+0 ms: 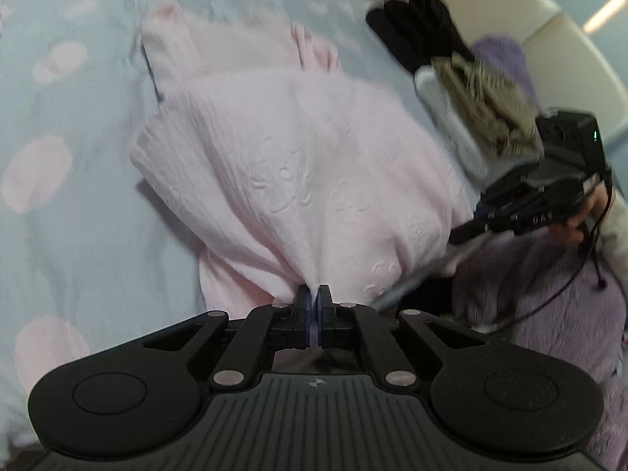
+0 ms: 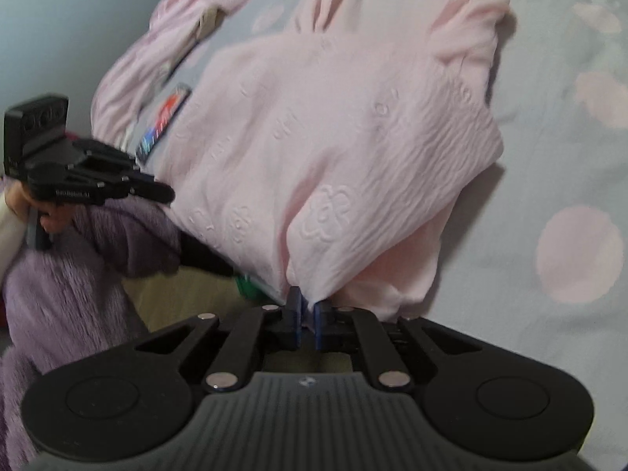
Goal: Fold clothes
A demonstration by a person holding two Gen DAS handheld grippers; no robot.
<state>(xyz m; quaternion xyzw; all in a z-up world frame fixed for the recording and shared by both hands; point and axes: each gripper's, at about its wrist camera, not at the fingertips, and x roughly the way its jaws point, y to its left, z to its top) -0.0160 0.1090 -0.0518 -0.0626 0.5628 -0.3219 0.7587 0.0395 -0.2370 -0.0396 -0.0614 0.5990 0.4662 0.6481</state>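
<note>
Both the left gripper (image 1: 313, 306) and right gripper (image 2: 308, 316) pinch thin edges of the pale pink embossed cotton garment (image 1: 298, 180), lifted above the grey-blue spotted bedsheet (image 1: 70, 204), so a tug might slip either hem free.

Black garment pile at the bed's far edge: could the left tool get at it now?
Probably not yet: the left tool is shut on the pink garment, which lies between it and the black garment pile; it must release first.
</note>
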